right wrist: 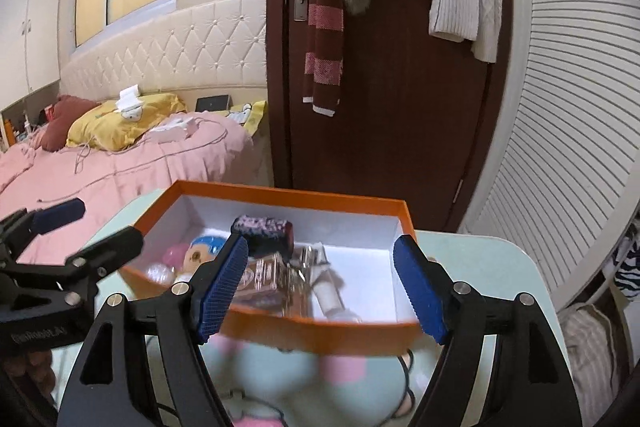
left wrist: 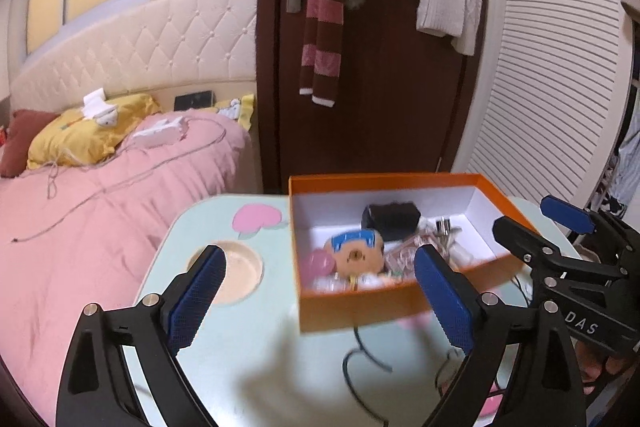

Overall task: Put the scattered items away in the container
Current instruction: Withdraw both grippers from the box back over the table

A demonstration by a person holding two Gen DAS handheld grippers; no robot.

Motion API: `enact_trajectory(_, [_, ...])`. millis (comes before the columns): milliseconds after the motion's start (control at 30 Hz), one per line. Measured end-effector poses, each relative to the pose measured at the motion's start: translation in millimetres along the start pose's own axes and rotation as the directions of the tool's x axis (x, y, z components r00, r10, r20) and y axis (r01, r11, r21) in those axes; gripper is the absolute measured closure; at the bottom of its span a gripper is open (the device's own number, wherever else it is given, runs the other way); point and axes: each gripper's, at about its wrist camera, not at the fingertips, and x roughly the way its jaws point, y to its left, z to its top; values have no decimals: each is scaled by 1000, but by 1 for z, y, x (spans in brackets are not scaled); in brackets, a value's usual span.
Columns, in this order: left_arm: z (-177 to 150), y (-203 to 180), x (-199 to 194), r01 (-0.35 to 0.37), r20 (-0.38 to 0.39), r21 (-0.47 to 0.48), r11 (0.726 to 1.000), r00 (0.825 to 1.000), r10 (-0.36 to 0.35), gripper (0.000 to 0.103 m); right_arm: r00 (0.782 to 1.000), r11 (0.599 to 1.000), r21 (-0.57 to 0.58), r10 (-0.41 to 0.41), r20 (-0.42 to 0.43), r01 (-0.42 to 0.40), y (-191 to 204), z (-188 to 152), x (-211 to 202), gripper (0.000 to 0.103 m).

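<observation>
An orange box (left wrist: 360, 311) with a white inside stands on the pale green table (left wrist: 248, 355). In it lie a blue-haired doll (left wrist: 356, 255), a black pouch (left wrist: 390, 219), a pink ball (left wrist: 318, 263) and clear bottles (right wrist: 272, 275). My left gripper (left wrist: 320, 297) is open just short of the box's near left corner, with nothing between its blue pads. My right gripper (right wrist: 320, 291) is open in front of the box's near wall (right wrist: 320, 335), also holding nothing. Each gripper shows in the other's view: the right gripper (left wrist: 536, 223) and the left gripper (right wrist: 92, 227).
A black cable (left wrist: 360, 351) lies on the table in front of the box. A round recess (left wrist: 236, 271) sits in the table's left part. A bed with a pink cover (left wrist: 80, 227) is on the left, a dark door (left wrist: 380, 87) with hanging clothes behind, and a slatted wardrobe (left wrist: 540, 87) on the right.
</observation>
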Motion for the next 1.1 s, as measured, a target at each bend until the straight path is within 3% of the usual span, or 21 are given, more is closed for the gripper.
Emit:
enact_trajectory(300, [-37, -12, 5, 7, -127, 18, 1000, 992, -4, 8, 995, 999, -19, 34, -96, -36, -6, -41, -26, 27])
enact_trajectory(467, [-51, -22, 30, -3, -253, 25, 1000, 967, 9, 8, 969, 999, 25, 31, -245, -26, -14, -62, -2, 27])
enact_trajectory(567, [-53, -21, 43, -43, -309, 29, 999, 950, 50, 7, 947, 999, 52, 18, -320, -1, -20, -71, 11, 27])
enact_trajectory(633, [-53, -21, 47, -58, -318, 38, 998, 946, 67, 0, 933, 998, 64, 6, -360, 18, -22, -76, 18, 26])
enact_trajectory(733, [-53, -22, 51, -58, -317, 44, 997, 946, 69, 0, 932, 998, 63, 0, -362, 24, -21, -77, 20, 19])
enact_trajectory(800, [-53, -22, 51, -58, -313, 43, 997, 947, 68, 0, 928, 999, 53, 12, -372, 8, -18, -79, 23, 3])
enact_trajectory(833, [-54, -22, 51, -58, -312, 43, 997, 948, 68, 0, 927, 999, 51, 16, -376, 4, -17, -79, 23, 0])
enact_trajectory(1100, [-59, -21, 51, -57, -306, 43, 997, 950, 67, 0, 924, 999, 46, 22, -382, -4, -16, -81, 24, 0])
